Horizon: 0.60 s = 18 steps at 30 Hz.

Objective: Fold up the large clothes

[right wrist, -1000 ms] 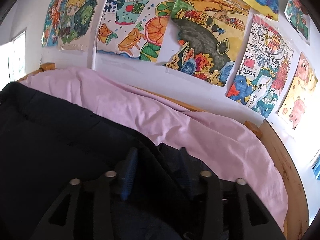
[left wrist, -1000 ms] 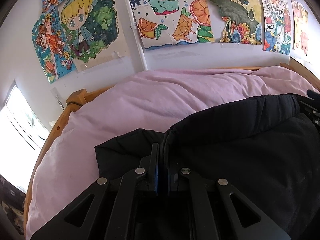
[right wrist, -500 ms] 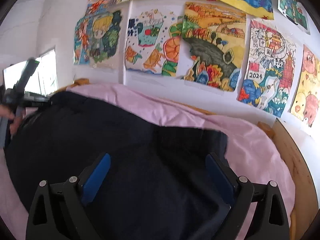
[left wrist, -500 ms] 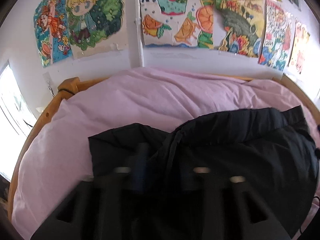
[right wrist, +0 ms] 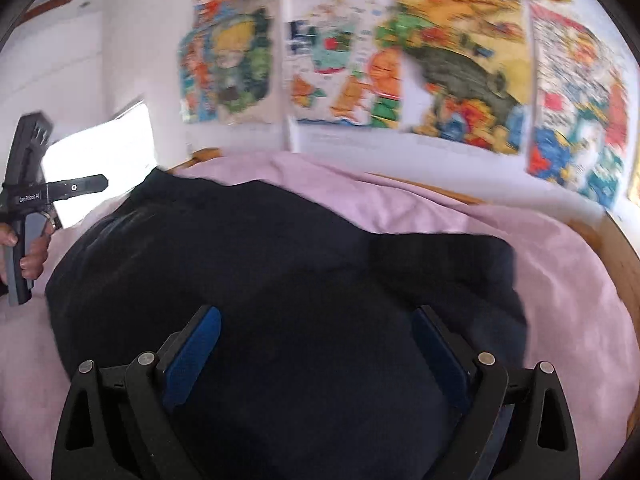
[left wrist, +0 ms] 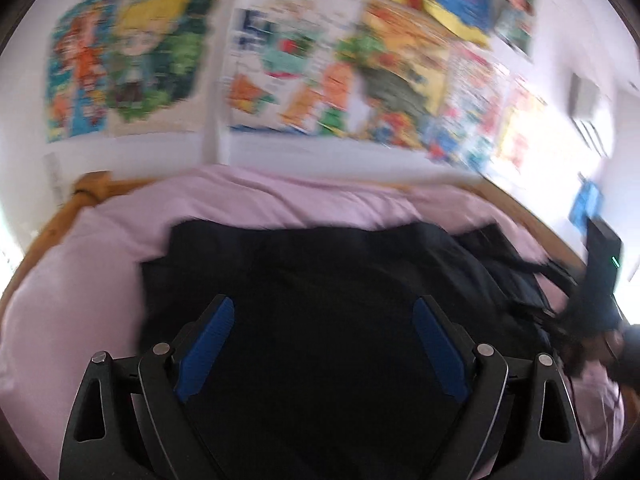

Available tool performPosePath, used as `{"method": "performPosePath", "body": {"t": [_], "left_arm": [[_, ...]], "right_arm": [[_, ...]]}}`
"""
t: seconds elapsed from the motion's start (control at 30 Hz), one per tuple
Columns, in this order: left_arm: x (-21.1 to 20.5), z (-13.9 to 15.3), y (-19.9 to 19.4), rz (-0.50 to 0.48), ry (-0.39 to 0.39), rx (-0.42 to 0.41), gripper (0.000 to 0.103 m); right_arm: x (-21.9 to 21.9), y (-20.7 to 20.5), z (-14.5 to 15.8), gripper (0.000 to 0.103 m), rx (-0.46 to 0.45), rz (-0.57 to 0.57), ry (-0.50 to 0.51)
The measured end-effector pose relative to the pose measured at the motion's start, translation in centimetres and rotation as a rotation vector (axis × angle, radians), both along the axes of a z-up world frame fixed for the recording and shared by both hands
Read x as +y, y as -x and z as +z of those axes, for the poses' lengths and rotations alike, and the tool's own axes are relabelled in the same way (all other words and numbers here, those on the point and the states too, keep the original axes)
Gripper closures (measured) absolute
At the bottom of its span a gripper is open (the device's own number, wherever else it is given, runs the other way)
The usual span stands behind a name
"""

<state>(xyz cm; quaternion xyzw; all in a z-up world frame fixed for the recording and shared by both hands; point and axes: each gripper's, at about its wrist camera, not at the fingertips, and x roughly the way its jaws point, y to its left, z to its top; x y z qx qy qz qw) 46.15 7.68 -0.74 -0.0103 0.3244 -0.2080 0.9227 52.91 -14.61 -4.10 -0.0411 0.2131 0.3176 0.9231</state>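
Note:
A large black garment [left wrist: 320, 272] lies spread on the pink sheet [left wrist: 280, 204] of a bed. My left gripper [left wrist: 322, 308] hovers over its near part. Its jaws are opening wide, and no fabric is pinched between the blue pads [left wrist: 208, 332]. In the right wrist view the same black garment [right wrist: 260, 264] fills the middle, and my right gripper [right wrist: 315, 314] stands open above it with nothing held. A hand [right wrist: 32, 256] holds the left gripper's handle [right wrist: 20, 216] at the far left edge. The left wrist view is blurred.
A wooden bed frame [left wrist: 48, 236] rims the mattress and also shows as the wooden frame [right wrist: 624, 256] on the right. Colourful posters [right wrist: 460, 64] cover the white wall behind the bed. A bright window [right wrist: 104, 160] lies to the left. The pink sheet [right wrist: 560, 264] is bare around the garment.
Both grippers were shut on black fabric a second ago; both have let go and opened. Both cameras have pulled back and swung, so more of the garment shows.

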Motion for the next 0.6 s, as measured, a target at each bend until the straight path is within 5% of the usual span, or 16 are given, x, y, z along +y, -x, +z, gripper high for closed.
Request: {"method": "performPosePath", "body": {"t": [0.1,0.23,0.6], "left_arm": [[-3.8,-2.0,0.1,-0.082,-0.085,0.017,0.015],[-7.2,-4.2,-1.9,-0.047,-0.217,0.004,0.008],[-4.6,-7.5,-9.8,0.138,-0.159,0.069,0.001]], "right_arm": [[2.1,0.0,-0.6,0.006,-0.013,0.022,0.049],[4.3,-1.6,-1.2,0.007,-0.04,-0.013,0.103],[5.8,-9.8,-3.0,0.004,0.042,-0.158,0.164]]}}
